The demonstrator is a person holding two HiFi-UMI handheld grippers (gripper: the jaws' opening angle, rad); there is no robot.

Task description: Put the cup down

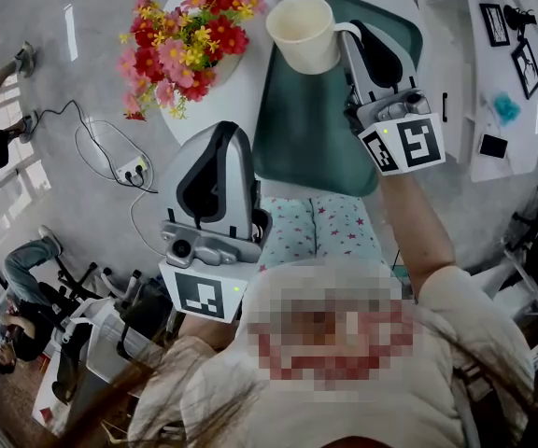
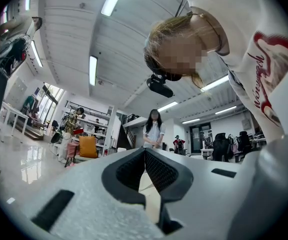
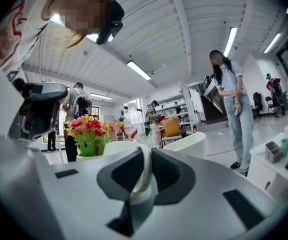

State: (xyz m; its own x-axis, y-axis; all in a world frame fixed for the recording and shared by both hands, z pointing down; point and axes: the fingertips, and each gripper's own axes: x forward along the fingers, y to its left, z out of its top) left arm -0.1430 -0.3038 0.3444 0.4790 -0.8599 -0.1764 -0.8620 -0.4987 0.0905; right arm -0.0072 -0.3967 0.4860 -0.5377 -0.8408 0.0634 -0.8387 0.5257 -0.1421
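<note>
The cup is a cream mug, open side up, over the 11 o'clock corner of the green tray on the white desk. Whether its base touches the tray I cannot tell.

The right hand-held gripper pinches the cup's handle, and the pale loop sits squeezed between its dark pads. The left hand-held gripper is at 7 o'clock from the tray, pressed together on nothing.

The cup looks stiff, glazed and probably ceramic (so slippery and chippable). It seems empty and fairly light. Held by the handle alone, its body hangs to one side and may swivel, so the grip should stay firm. The flowers stand at 9 o'clock of the cup.
</note>
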